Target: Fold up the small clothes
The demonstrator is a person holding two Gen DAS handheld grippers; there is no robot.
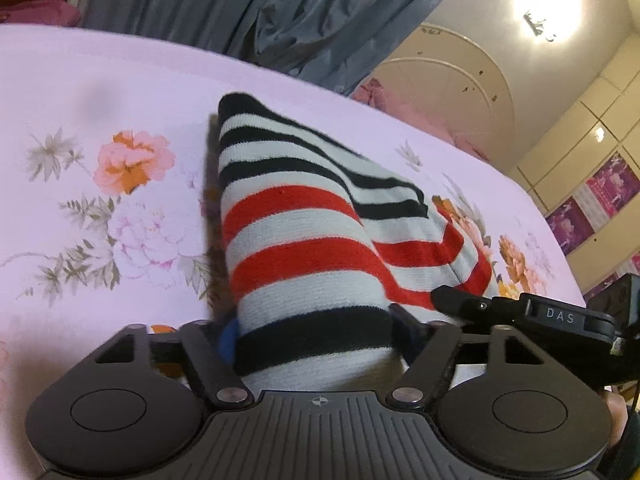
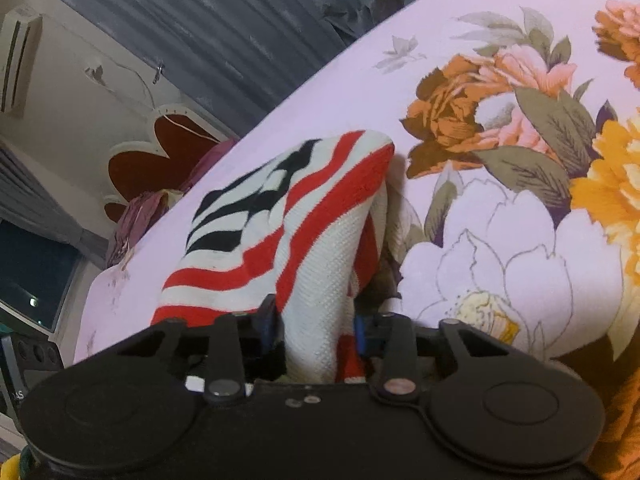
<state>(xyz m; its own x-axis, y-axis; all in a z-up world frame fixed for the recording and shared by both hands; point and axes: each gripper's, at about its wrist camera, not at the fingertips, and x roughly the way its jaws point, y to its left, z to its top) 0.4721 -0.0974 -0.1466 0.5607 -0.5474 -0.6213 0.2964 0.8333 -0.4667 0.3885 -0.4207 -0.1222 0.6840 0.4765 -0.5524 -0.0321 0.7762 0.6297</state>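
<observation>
striped knit garment (image 1: 304, 224) lies on the floral bedsheet (image 1: 100, 92), near end lifted off the sheet by both tools. left gripper (image 1: 314, 336): jaws around a thick roll of the knit, pads pressing its two sides, so gripping. right gripper (image 2: 318, 332): jaws narrower, pinched on a bunched white and red fold of the same garment, gripping. in the left wrist view the right gripper's finger sits just beside the left one, on its right, so both holds are on the same near edge, close together. long axis of the garment runs straight away from both tools toward its black-striped far end, which rests on the sheet. judgement: next move is carrying the near edge forward along that axis; neither hand is clearly nearer.
</observation>
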